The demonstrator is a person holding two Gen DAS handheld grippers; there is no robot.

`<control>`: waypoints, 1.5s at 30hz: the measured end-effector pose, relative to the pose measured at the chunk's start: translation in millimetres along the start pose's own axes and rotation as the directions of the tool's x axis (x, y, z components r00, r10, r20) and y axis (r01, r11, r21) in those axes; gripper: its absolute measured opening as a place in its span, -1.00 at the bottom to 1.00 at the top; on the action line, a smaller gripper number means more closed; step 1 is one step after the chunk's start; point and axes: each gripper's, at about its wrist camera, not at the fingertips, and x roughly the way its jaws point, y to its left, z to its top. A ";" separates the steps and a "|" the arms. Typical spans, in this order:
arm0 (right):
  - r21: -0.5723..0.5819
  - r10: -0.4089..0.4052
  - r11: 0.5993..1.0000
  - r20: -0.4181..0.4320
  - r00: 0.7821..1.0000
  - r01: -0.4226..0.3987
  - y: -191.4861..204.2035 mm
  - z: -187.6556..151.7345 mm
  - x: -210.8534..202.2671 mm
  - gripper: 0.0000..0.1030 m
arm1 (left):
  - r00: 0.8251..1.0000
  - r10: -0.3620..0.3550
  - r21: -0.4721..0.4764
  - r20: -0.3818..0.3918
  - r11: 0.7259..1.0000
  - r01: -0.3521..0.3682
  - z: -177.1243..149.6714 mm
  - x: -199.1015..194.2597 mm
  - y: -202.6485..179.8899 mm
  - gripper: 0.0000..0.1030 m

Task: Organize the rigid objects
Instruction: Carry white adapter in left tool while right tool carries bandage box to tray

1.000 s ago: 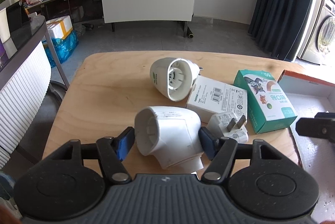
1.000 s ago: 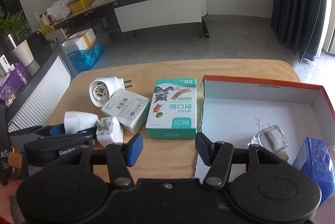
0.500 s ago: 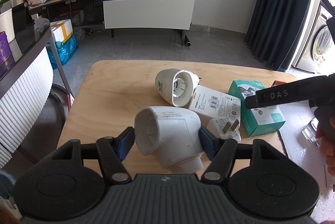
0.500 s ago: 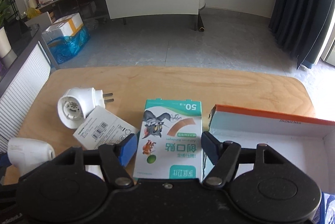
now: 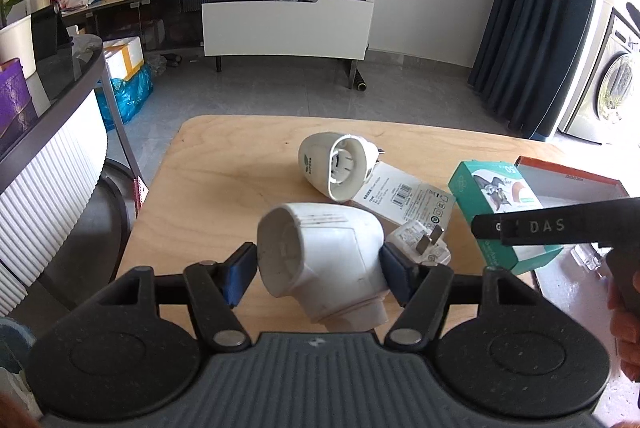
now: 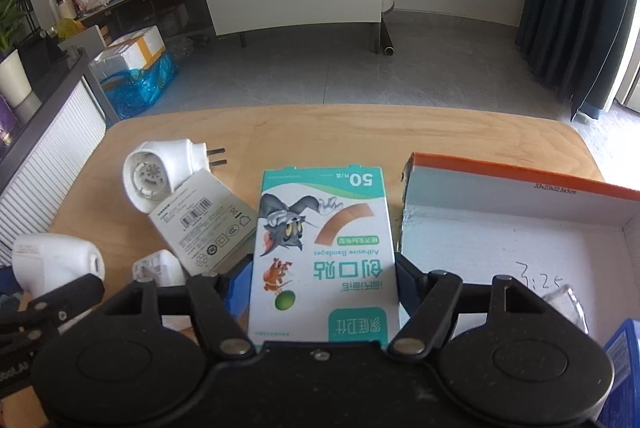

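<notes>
My left gripper [image 5: 318, 270] is shut on a white angled plug adapter [image 5: 320, 256] and holds it above the wooden table [image 5: 224, 188]. My right gripper [image 6: 320, 284] is open with its fingers on either side of a green bandage box [image 6: 324, 244] that lies flat on the table; whether the pads touch it I cannot tell. The held adapter also shows at the left of the right wrist view [image 6: 56, 260]. The bandage box also shows in the left wrist view [image 5: 500, 204].
A white round plug device [image 6: 160, 176], a white labelled charger box [image 6: 204, 224] and a small white plug [image 6: 156, 268] lie left of the bandage box. An open orange-rimmed cardboard box [image 6: 520, 220] stands to the right, holding a clear item [image 6: 568, 304] and a blue item [image 6: 624, 356].
My left gripper has lifted the white adapter off the table. My right gripper has moved left and forward from the cardboard box to straddle the bandage box.
</notes>
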 end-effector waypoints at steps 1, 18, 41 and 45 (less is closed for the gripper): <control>0.007 0.009 1.000 0.009 1.000 -0.009 0.3 -1.3 -7.6 0.63 | 1.000 0.002 -0.001 0.003 1.000 -0.002 0.3 -2.5 -1.1 0.32; 0.048 0.006 0.999 0.114 0.993 -0.012 18.2 -47.5 -123.4 0.63 | 0.997 0.007 0.010 0.072 1.000 -0.008 -9.0 -64.0 -32.5 0.32; 0.086 -0.043 0.996 0.141 0.989 0.031 -9.8 -106.1 -187.6 0.64 | 0.995 -0.030 0.035 0.096 0.999 0.027 -34.4 -101.5 -63.5 0.32; 0.095 -0.046 0.995 0.147 0.988 0.032 -15.1 -110.9 -193.3 0.64 | 0.994 -0.038 0.038 0.100 0.999 0.034 -37.3 -104.7 -67.9 0.32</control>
